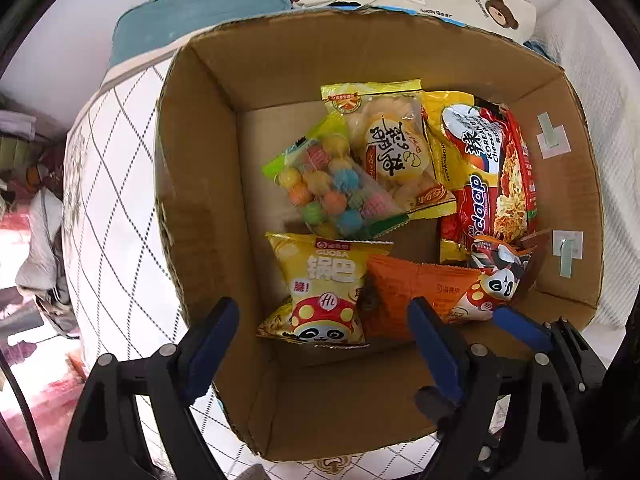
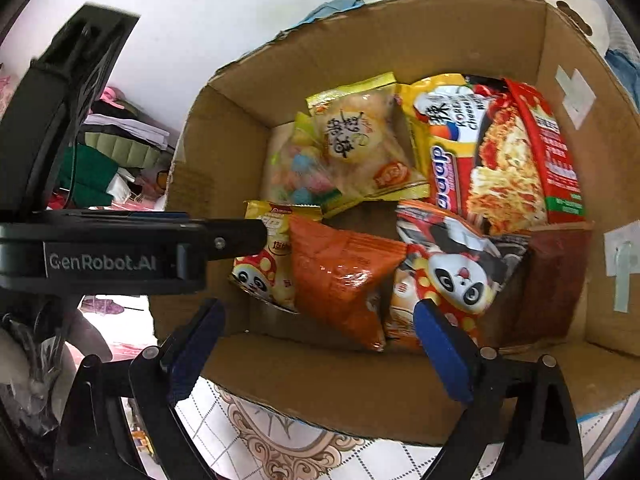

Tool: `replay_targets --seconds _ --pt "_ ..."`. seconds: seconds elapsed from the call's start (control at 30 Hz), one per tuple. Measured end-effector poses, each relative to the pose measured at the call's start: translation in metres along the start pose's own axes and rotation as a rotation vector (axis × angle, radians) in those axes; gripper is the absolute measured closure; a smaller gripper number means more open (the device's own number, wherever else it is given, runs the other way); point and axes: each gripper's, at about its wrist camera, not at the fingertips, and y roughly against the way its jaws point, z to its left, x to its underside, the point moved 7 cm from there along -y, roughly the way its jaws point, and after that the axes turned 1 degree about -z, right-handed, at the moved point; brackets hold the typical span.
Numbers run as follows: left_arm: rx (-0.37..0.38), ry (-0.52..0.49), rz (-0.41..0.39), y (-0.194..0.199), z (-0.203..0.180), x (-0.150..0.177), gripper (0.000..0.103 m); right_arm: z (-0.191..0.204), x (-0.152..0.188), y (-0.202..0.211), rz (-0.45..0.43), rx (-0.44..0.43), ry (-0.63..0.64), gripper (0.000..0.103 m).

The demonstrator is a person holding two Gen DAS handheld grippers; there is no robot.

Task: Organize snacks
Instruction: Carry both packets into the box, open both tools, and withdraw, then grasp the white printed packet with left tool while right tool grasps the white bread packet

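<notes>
Nearest, the left hand-held gripper [image 1: 320, 332] and the right hand-held gripper [image 2: 320, 336] both hang with jaws spread wide and nothing between them, over the near wall of the cardboard box [image 1: 200, 160] on the bed [image 1: 116, 184]. Just inside lie the yellow panda bag [image 1: 324, 288] and orange bag [image 1: 408, 284]; farther back, the candy-ball pack [image 1: 328, 188] and noodle packets [image 1: 492, 176]. Lift clear without snagging the box rim.

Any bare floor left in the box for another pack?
Bare cardboard floor runs along the left wall, beside the candy-ball bag, and a near strip lies below the yellow panda pack. Right side is crowded with noodle packs.
</notes>
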Motion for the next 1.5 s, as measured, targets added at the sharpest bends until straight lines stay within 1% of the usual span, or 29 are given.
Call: replay_targets --seconds 0.23,0.33,0.4,0.57,0.7,0.73,0.87,1.0,1.1,1.13,1.2,1.27,1.37,1.5 --pt "-0.001 0.069 -0.066 0.004 0.002 0.018 0.017 -0.018 -0.007 0.018 -0.020 0.079 0.000 0.006" --pt "0.008 0.098 -0.103 0.008 0.000 0.028 0.017 -0.029 -0.011 0.029 -0.042 0.147 0.021 0.006" --pt "0.013 0.114 -0.131 0.010 -0.002 0.035 0.017 -0.037 -0.013 0.036 -0.053 0.188 0.034 0.006" --pt "0.002 0.141 -0.221 0.024 -0.011 0.048 0.017 -0.049 -0.011 0.055 -0.093 0.256 0.063 0.006" --pt "-0.002 0.168 -0.291 0.037 -0.016 0.060 0.017 -0.052 -0.005 0.072 -0.132 0.288 0.095 0.006" --pt "-0.005 0.174 -0.314 0.042 -0.017 0.065 0.017 -0.052 -0.003 0.077 -0.144 0.295 0.104 0.006" --pt "-0.014 0.183 -0.364 0.051 -0.020 0.078 0.017 -0.050 0.003 0.096 -0.185 0.300 0.134 0.006" --pt "-0.028 0.189 -0.425 0.068 -0.022 0.093 0.017 -0.047 0.009 0.118 -0.231 0.314 0.145 0.006" --pt "-0.050 0.173 -0.488 0.087 -0.025 0.106 0.017 -0.043 0.017 0.138 -0.272 0.312 0.144 0.006" --pt "-0.052 0.171 -0.497 0.091 -0.026 0.109 0.017 -0.041 0.021 0.145 -0.288 0.326 0.151 0.006" --pt "-0.045 0.164 -0.529 0.104 -0.028 0.119 0.017 -0.037 0.026 0.156 -0.311 0.329 0.150 0.006" --pt "-0.054 0.146 -0.563 0.117 -0.031 0.129 0.017 -0.033 0.033 0.166 -0.328 0.334 0.149 0.006" --pt "-0.049 0.130 -0.597 0.131 -0.035 0.143 0.017 -0.023 0.044 0.186 -0.368 0.339 0.151 0.006" --pt "-0.038 0.115 -0.619 0.141 -0.038 0.156 0.017 -0.012 0.058 0.208 -0.412 0.335 0.143 0.005"
